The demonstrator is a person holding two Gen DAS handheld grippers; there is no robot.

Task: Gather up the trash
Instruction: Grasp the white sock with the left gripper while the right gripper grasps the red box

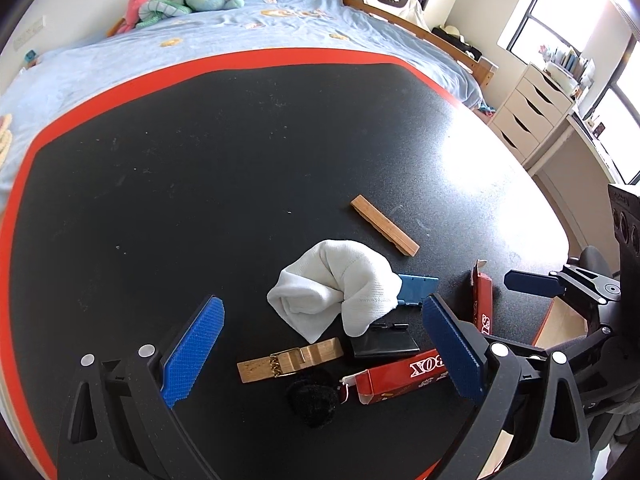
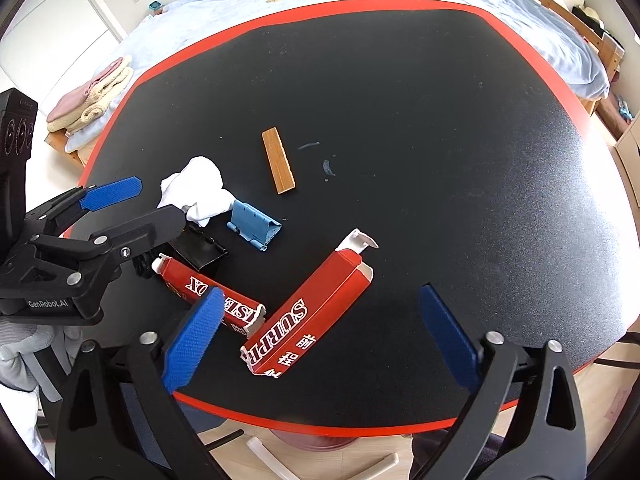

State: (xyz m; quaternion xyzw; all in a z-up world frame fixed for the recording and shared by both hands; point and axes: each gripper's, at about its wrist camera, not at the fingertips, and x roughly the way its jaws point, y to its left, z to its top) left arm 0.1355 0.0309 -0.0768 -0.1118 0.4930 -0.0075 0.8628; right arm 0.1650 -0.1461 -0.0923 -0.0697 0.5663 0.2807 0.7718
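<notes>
Both jaws gape wide — right gripper [image 2: 320,336] straddles red box [image 2: 308,316], untouched.

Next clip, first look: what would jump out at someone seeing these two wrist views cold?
Two torn halves of a red carton lie near the front edge of the black table with red rim, one between the open right gripper fingers. Left of them sit a crumpled white cloth, a blue hinged clip and a wooden stick, with the open left gripper hovering above that clutter.
</notes>
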